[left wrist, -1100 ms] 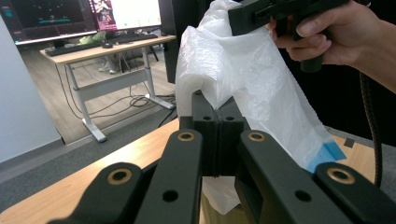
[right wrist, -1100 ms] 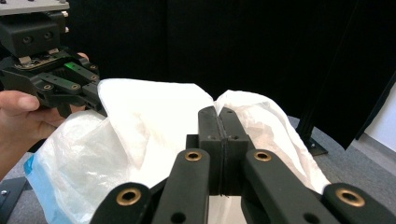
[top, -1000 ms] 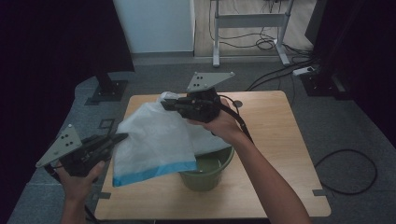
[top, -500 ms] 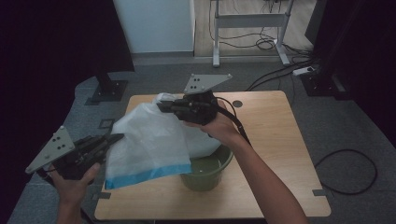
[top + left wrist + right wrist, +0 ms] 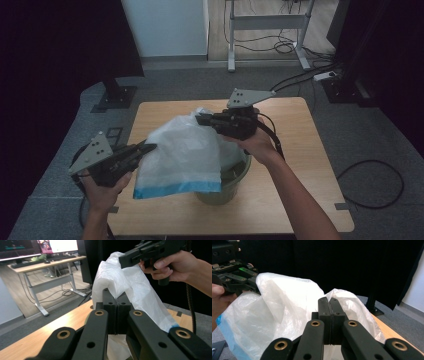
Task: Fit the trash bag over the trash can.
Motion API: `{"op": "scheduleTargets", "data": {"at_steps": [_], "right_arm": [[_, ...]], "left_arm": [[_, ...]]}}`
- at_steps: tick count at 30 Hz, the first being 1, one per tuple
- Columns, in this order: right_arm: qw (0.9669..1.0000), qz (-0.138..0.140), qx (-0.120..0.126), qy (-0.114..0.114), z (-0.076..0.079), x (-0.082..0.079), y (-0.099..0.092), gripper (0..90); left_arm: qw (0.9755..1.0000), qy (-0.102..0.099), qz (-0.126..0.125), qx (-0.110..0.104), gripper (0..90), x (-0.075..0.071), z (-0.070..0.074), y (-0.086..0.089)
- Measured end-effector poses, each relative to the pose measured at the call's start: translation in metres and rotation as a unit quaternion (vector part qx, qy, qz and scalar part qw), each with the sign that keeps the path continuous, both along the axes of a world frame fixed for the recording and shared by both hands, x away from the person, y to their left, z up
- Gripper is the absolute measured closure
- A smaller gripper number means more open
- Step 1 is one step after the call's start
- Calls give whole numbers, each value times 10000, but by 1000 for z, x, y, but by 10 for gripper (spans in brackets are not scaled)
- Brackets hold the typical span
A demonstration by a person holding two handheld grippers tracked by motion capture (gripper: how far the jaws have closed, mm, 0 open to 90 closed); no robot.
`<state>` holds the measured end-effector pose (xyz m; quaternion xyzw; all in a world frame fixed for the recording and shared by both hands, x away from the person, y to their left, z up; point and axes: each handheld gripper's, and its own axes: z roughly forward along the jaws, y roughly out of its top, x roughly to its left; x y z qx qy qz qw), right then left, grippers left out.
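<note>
While both jaws are clamped on the white plastic bag (image 5: pixel 182 150), it hangs stretched between them. Left gripper (image 5: pixel 146 148) pinches one edge, right gripper (image 5: pixel 200 119) the other, above a green bucket (image 5: pixel 235 182) on the tabletop (image 5: pixel 295 150).

A light wooden desk (image 5: pixel 300 150) stands on grey carpet (image 5: pixel 370 135) in a dim room. Behind it are a pale panel (image 5: pixel 165 27), a metal desk frame (image 5: pixel 270 22) with tangled cables (image 5: pixel 290 47) on the wooden floor, and a white power strip (image 5: pixel 326 76). A black stand base (image 5: pixel 116 96) sits left of the desk.
</note>
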<state>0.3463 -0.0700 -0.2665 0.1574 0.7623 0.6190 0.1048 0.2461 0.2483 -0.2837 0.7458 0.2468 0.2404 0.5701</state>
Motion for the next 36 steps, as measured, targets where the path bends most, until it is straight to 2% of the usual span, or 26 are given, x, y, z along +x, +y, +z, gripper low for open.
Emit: {"op": "scheduleTargets", "data": {"at_steps": [6,11,18,24,25,27,28,29,36], "right_arm": [[9997,-151,-123,122,-10,2,-16,889],[9987,-319,-227,319,-21,8,-33,889],[9977,-476,-230,434,-31,11,-50,886],[9969,-540,-263,505,-40,10,-63,858],[9967,-572,-278,511,-42,9,-67,811],[9966,-592,-273,502,-43,8,-69,781],[9965,-646,-233,477,-43,6,-75,679],[9964,-671,-208,481,-43,4,-78,644],[9959,-753,-180,476,-46,-14,-94,522]], "left_arm": [[9998,112,-171,45,890,6,-8,-18],[9993,224,-295,102,888,11,-16,-34],[9983,362,-440,140,887,17,-25,-52],[9980,432,-456,117,887,20,-34,-61],[9978,474,-457,93,887,21,-38,-64],[9978,488,-445,95,887,22,-40,-66],[9977,503,-445,83,887,22,-42,-67],[9975,536,-445,66,888,23,-46,-71],[9972,582,-473,77,888,26,-54,-80]]}}
